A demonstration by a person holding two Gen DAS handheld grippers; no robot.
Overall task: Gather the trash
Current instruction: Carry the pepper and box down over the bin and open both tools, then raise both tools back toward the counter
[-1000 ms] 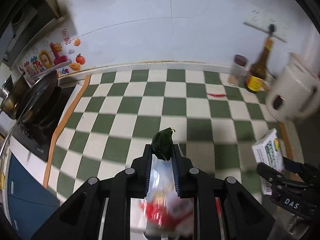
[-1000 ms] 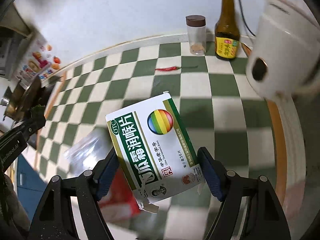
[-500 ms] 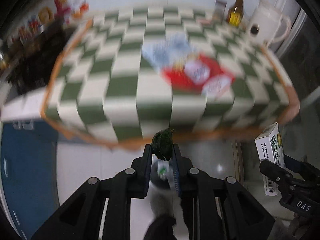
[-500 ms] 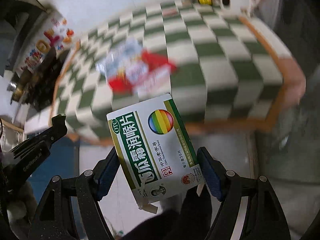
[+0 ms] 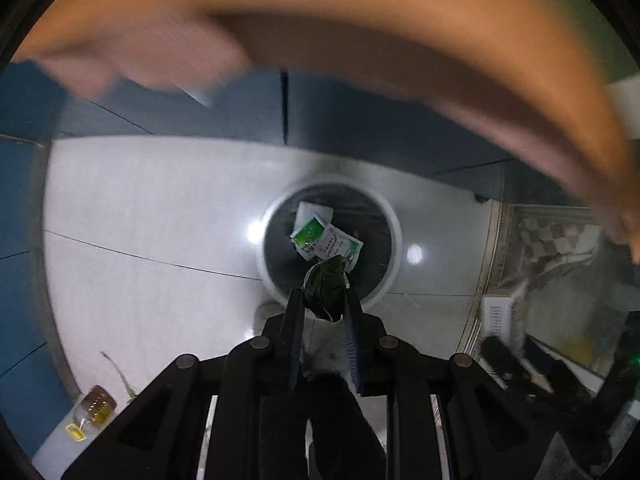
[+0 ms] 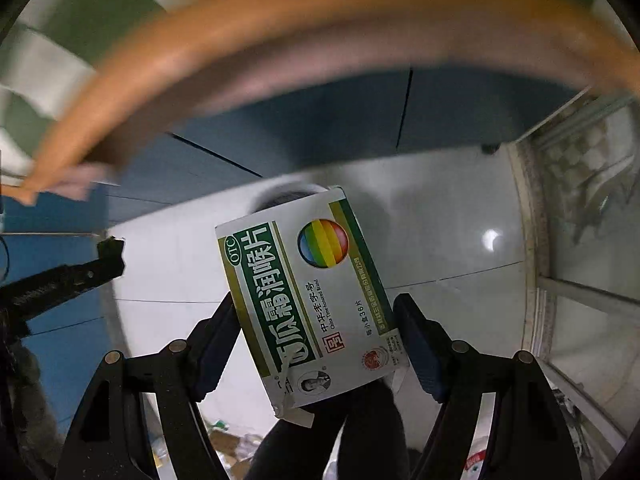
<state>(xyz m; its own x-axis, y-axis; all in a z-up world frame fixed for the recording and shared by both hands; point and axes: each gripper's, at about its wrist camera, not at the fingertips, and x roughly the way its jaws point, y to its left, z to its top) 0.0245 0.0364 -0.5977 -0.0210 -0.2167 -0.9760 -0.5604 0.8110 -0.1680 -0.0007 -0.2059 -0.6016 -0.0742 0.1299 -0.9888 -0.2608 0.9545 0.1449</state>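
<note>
My dark green scrap [image 5: 326,292] sits pinched in the left hand-held gripper [image 5: 324,312], above the bin [image 5: 394,236] on the floor. The medicine box [image 6: 310,300], clamped in my right hand-held gripper [image 6: 316,332], hides most of that bin; the counter edge [image 6: 280,20] overhead is blurred.

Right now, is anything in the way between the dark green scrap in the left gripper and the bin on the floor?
Nothing visible. The left gripper holds the green scrap over the near rim of the white bin, which is open-topped with only two sachets lying inside. The orange counter edge sits well clear.
</note>
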